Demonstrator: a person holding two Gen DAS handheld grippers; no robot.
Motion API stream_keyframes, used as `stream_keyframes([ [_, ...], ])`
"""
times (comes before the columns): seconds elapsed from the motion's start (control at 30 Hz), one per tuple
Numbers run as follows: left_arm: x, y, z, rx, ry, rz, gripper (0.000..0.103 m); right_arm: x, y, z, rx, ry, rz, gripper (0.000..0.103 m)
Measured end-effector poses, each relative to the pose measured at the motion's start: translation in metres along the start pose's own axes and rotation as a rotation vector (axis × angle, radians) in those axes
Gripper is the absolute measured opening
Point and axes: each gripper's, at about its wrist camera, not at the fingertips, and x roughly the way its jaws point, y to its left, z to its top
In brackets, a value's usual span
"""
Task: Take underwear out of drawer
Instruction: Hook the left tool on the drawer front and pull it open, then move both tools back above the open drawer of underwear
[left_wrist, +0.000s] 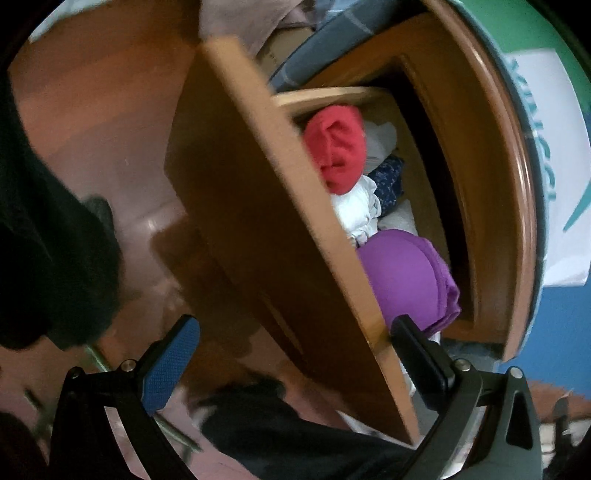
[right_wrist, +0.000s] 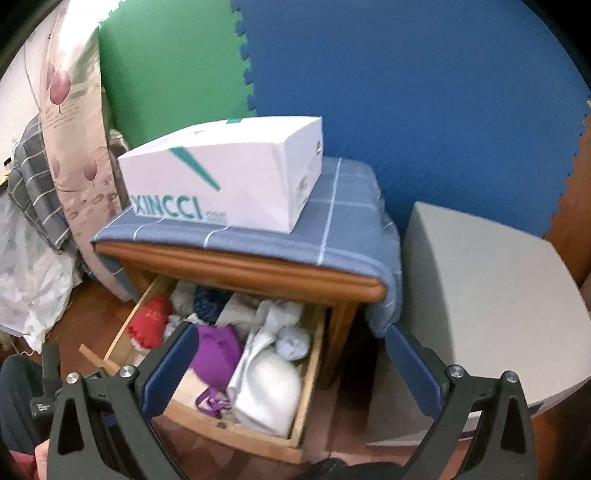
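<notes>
Inside the pulled-out wooden drawer (right_wrist: 314, 354) lie a purple bra (right_wrist: 216, 354), a red garment (right_wrist: 149, 321), white pieces (right_wrist: 266, 391) and a dark patterned cloth (right_wrist: 208, 302), tangled so their edges are hard to separate. From the left wrist view the drawer front (left_wrist: 280, 229) hides much of the pile. Both the left gripper (left_wrist: 295, 354) and right gripper (right_wrist: 291, 369) hang above, jaws spread wide, grasping nothing. A white XINCCI box (right_wrist: 229, 181) sits on the blue checked cloth (right_wrist: 343, 229) covering the nightstand.

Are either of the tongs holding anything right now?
No. The left tongs straddle the drawer front, open; the right tongs hang open over the drawer.
</notes>
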Motion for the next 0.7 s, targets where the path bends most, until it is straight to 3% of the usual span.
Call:
stream_keyframes([
  [0.1,-0.003,-0.017,0.003,0.082,-0.035,0.082,0.103,0.004,0.012,-0.007,-0.001,0.019,0.014,0.103],
  [0.2,-0.010,-0.032,0.002,0.220,-0.133,0.214,0.102,0.007,0.023,-0.012,-0.002,0.027,0.019,0.103],
  [0.4,-0.036,-0.063,-0.002,0.460,-0.304,0.347,0.102,0.010,0.039,-0.017,0.006,0.033,0.037,0.103],
  [0.53,-0.053,-0.073,-0.004,0.585,-0.359,0.379,0.102,0.007,0.047,-0.016,0.010,0.029,0.046,0.103],
  [0.7,-0.073,-0.087,-0.004,0.667,-0.379,0.377,0.102,0.000,0.053,-0.014,0.010,0.010,0.040,0.103],
])
